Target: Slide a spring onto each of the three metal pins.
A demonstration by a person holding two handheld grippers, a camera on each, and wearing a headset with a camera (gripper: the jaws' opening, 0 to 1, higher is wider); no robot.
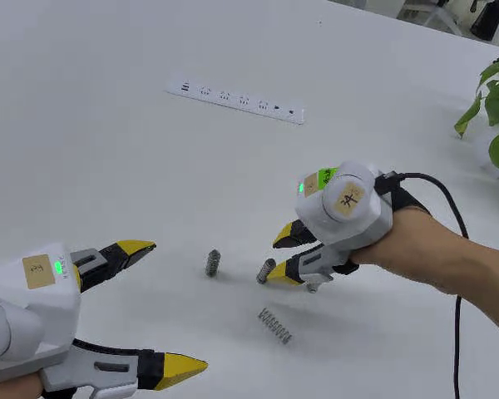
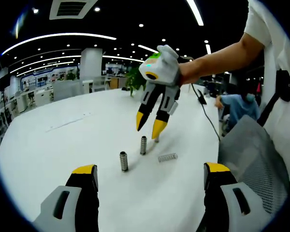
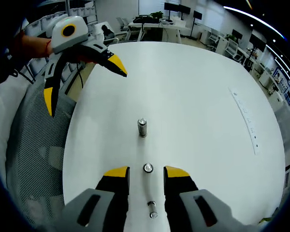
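Observation:
Two upright metal pins wear springs: one pin (image 1: 213,263) (image 2: 123,161) (image 3: 142,127) stands free on the white table, the other (image 1: 266,270) (image 2: 143,145) (image 3: 148,167) stands between the tips of my right gripper (image 1: 279,256) (image 3: 147,172), untouched. That gripper is open and points down at the table. A third small pin (image 3: 152,208) stands further back between its fingers. A loose spring (image 1: 274,325) (image 2: 167,157) lies flat nearby. My left gripper (image 1: 160,306) (image 2: 150,169) is wide open and holds nothing, left of the pins.
A white power strip (image 1: 235,99) lies further back on the table (image 1: 108,150). A green plant (image 1: 495,108) stands at the right edge. A black cable (image 1: 458,332) trails from the right gripper. A mesh chair (image 2: 251,150) sits beside the table.

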